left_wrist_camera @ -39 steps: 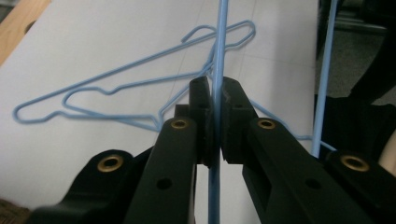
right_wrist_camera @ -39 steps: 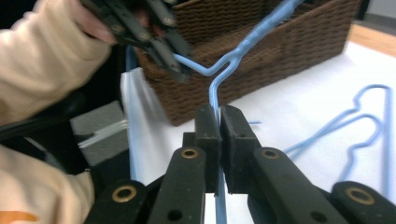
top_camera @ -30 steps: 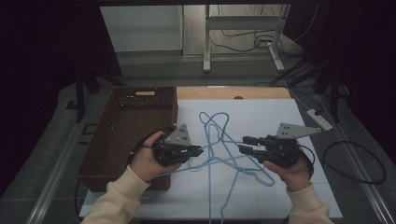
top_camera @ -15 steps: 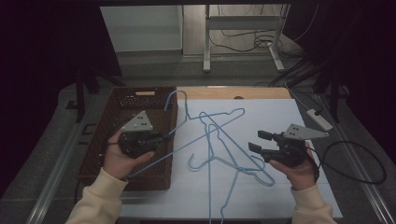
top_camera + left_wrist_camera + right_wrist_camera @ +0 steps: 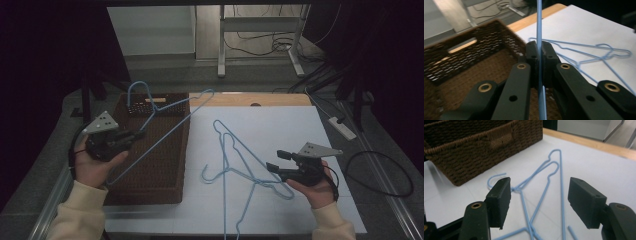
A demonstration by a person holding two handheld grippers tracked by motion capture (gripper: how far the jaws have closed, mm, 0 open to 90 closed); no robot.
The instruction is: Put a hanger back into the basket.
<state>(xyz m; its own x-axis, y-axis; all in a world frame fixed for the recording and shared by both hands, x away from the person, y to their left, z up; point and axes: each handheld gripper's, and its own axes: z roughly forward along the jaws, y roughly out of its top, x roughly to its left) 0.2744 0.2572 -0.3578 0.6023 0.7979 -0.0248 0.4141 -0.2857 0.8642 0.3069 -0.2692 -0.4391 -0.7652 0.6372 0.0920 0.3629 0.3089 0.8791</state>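
My left gripper (image 5: 139, 134) is shut on the wire of a blue hanger (image 5: 165, 133), holding it tilted above the brown wicker basket (image 5: 150, 192). In the left gripper view the wire (image 5: 539, 20) runs straight up between the closed pads of that gripper (image 5: 539, 50). Two more blue hangers (image 5: 226, 170) lie tangled on the white table top. My right gripper (image 5: 275, 160) hovers low at their right side; its jaws have just been opening. In the right gripper view the gripper (image 5: 540, 192) stands wide, with the hangers (image 5: 560, 182) on the table beyond and nothing gripped.
The basket (image 5: 474, 152) takes up the table's left side. A wooden strip (image 5: 250, 99) edges the far end. A white power strip (image 5: 342, 127) and a black cable loop (image 5: 385, 175) lie to the right of the table.
The left gripper has carried one hanger leftward off the pile to above the basket. The right gripper has let go, opened wide, and sunk a little toward the remaining hangers.
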